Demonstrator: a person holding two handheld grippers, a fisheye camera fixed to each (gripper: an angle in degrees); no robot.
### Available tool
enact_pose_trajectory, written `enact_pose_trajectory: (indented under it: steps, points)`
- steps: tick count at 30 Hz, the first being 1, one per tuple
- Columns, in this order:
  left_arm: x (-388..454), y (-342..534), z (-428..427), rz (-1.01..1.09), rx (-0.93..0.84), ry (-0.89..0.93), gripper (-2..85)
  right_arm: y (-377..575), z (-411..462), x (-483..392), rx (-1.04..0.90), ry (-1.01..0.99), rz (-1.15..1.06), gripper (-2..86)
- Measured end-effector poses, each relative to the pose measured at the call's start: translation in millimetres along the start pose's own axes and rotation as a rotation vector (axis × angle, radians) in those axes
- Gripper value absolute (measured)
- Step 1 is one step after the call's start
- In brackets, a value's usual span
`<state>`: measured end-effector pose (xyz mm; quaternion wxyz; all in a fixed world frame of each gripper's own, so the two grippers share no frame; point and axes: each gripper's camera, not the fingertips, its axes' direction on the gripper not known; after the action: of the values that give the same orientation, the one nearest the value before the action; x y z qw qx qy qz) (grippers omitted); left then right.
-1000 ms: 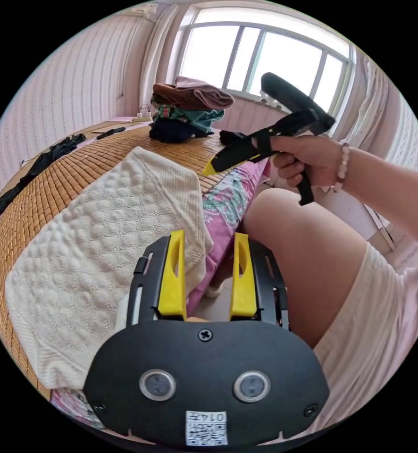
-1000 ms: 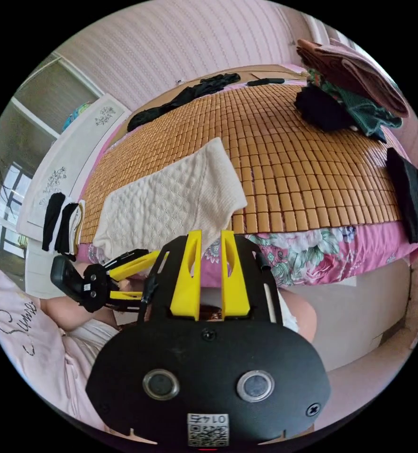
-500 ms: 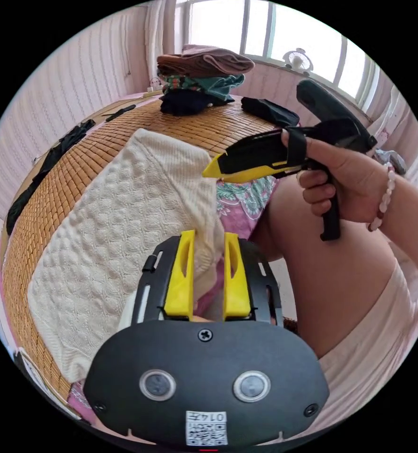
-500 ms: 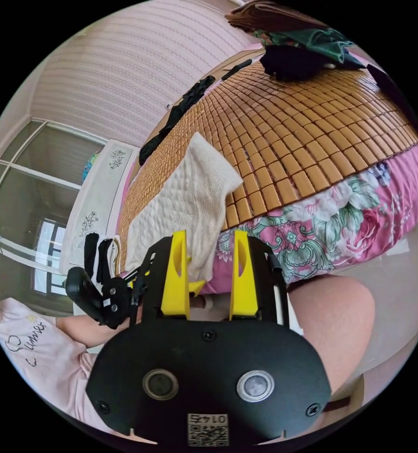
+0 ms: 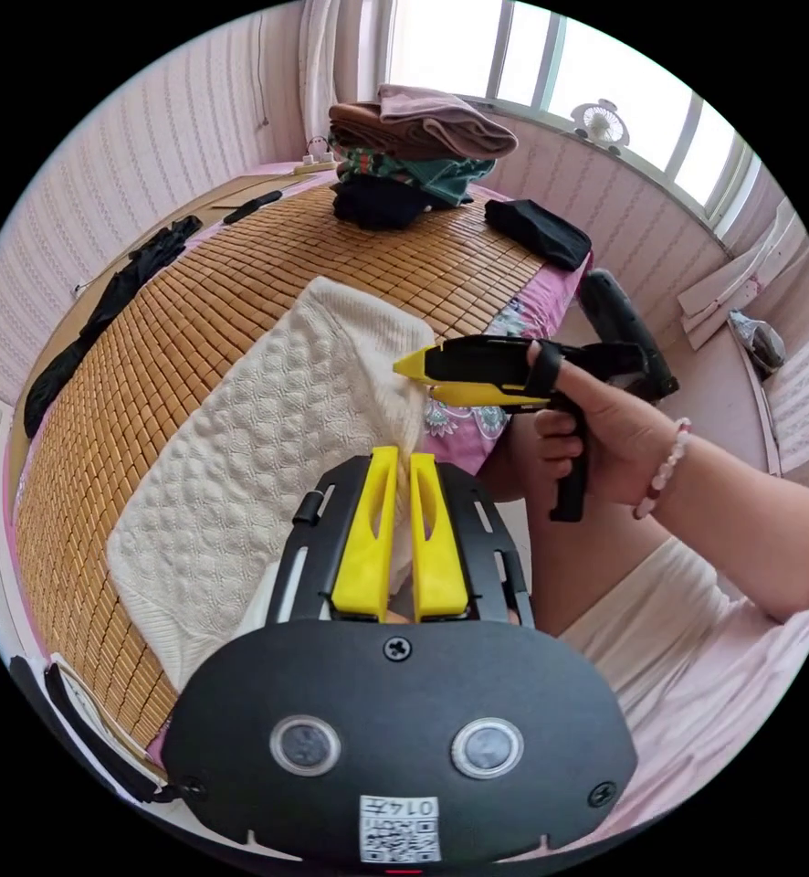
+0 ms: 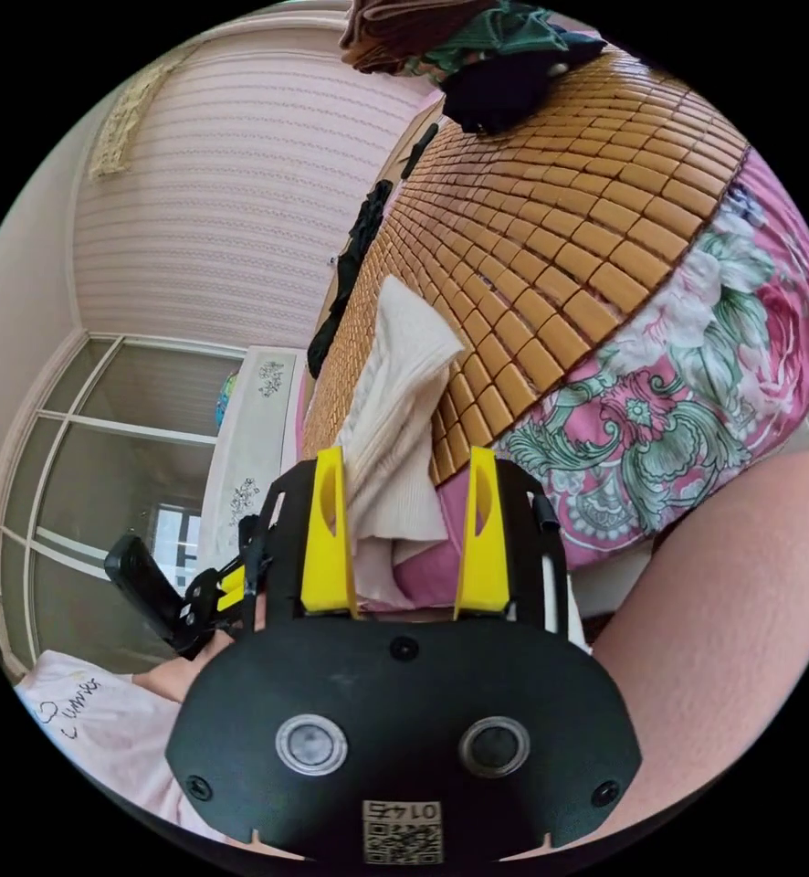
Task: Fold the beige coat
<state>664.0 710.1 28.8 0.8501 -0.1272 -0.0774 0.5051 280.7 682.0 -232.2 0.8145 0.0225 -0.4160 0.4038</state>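
Left tool point(image 5: 403, 457) now nearly closed at beige coat point(image 5: 267, 457) edge

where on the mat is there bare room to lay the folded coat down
Bare mat lies between the beige coat and the clothes pile, and beside the black garment. It is crowded by the pile and the black folded piece.

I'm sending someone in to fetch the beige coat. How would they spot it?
Find the bed's bamboo mat. The beige coat lies folded at its near edge, one end drooping over. It is the only pale, bumpy-knit piece; the other clothes are dark.
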Motion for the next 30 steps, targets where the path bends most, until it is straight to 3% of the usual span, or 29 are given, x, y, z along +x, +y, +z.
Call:
enact_pose_trajectory:
  steps: [4, 8, 19, 25, 28, 30]
  points:
    - [-9.4, 3.4, -18.1, 0.007, 0.01, -0.028, -0.4, -8.7, 17.9, 4.7, -0.032, -0.046, -0.004, 16.4]
    - [-21.6, 4.6, -11.9, -0.007, -0.013, -0.031, -0.4, -19.1, 29.0, 17.4, -0.101, -0.121, 0.035, 8.2]
    - [-11.8, -24.7, -11.5, 0.06, 0.019, 0.084, -0.2, -13.4, -31.2, 17.6, 0.024, -0.195, -0.085, 2.5]
    - [-21.7, -33.1, -63.4, 0.053, 0.216, 0.19, 0.0, -5.5, -52.7, -47.8, 0.027, -0.23, -0.34, 3.2]
    - [-50.6, -11.3, -104.9, -0.007, 0.331, 0.194, 0.7, 12.7, -4.2, -129.3, -0.12, -0.198, -0.577, 3.8]
    - [-76.6, 16.1, -128.3, -0.07, 0.37, 0.157, 1.7, 49.3, 75.6, -191.0, -0.316, -0.12, -0.775, 4.4]
